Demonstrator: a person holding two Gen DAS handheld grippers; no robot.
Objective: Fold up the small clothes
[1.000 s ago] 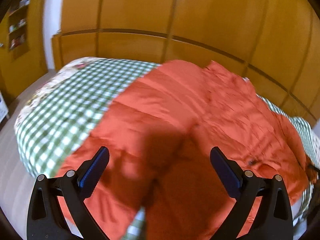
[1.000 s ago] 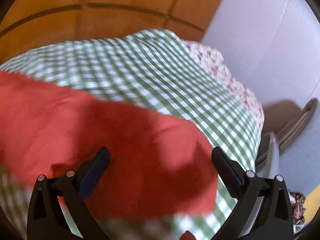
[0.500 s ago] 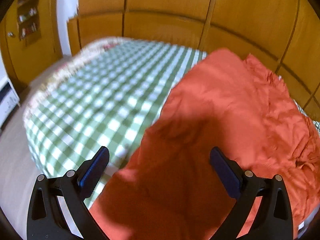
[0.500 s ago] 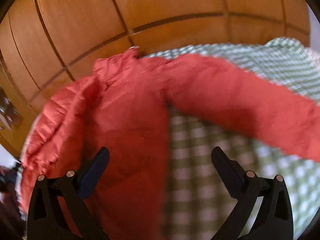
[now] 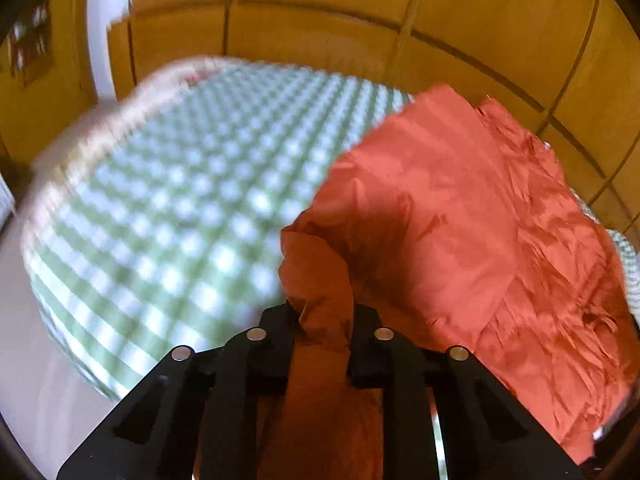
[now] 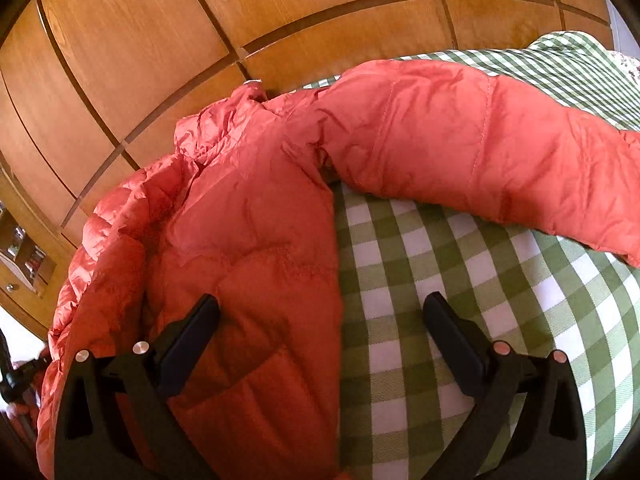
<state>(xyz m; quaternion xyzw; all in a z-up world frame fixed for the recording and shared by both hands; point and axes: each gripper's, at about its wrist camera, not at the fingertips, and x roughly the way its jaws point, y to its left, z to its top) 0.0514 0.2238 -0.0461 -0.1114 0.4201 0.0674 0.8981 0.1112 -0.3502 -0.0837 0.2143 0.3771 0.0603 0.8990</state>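
A red puffer jacket [image 6: 248,216] lies on a green and white checked bedspread [image 6: 440,280]. One sleeve [image 6: 480,148] stretches out to the right across the bed. My right gripper [image 6: 320,316] is open, straddling the jacket's side edge just above it, left finger over the red fabric. In the left wrist view my left gripper [image 5: 324,320] is shut on a bunched edge of the jacket [image 5: 460,208], which rises between the fingers. The bedspread [image 5: 180,208] there is blurred.
A wooden panelled wardrobe [image 6: 200,40] runs along the far side of the bed, also in the left wrist view [image 5: 360,20]. A pale floor [image 5: 32,380] lies left of the bed. A shelf with small items [image 6: 24,256] stands at far left.
My left gripper has shut on the jacket's edge, having been open half a second ago. My right gripper has settled lower over the jacket's side edge and stays open.
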